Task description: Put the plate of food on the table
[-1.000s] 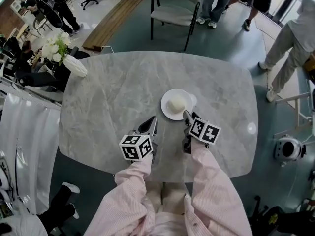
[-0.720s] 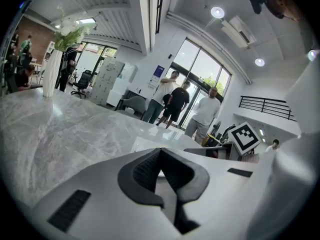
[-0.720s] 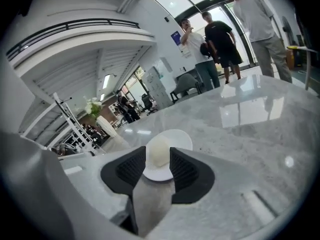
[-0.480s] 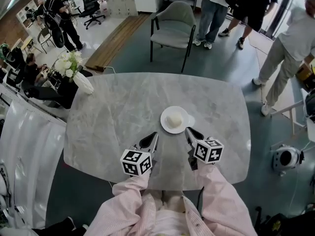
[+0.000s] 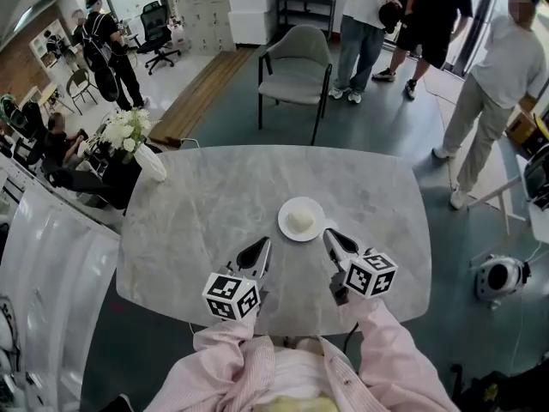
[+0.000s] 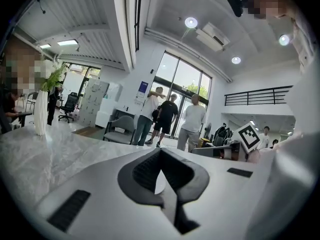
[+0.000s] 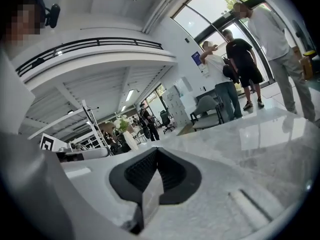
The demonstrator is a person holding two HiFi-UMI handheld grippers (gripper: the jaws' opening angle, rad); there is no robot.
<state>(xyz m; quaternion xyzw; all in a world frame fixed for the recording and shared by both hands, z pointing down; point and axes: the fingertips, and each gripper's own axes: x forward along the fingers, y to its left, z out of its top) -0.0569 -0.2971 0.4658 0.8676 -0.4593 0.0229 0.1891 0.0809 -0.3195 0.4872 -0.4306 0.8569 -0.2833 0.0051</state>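
Left gripper (image 5: 262, 247) and right gripper (image 5: 328, 235) hung over the near side of the table (image 5: 197, 204), left fingers pressed together, right fingers closing flush, nothing in either. Likely reason: the plate (image 5: 286, 211) with its white bun (image 5: 300, 221) sat flat just beyond them, mid-table, so the job looked done. Only the head view showed that layout. The gripper views confirmed bare fingertips and looked low across the table toward the vase (image 5: 147, 161) and people (image 5: 360, 11).

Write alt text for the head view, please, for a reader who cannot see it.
A white plate holding a pale round piece of food sits on a grey marble table, just beyond the left gripper and right gripper, both shut and empty. A vase of white flowers stands at the table's far left corner.
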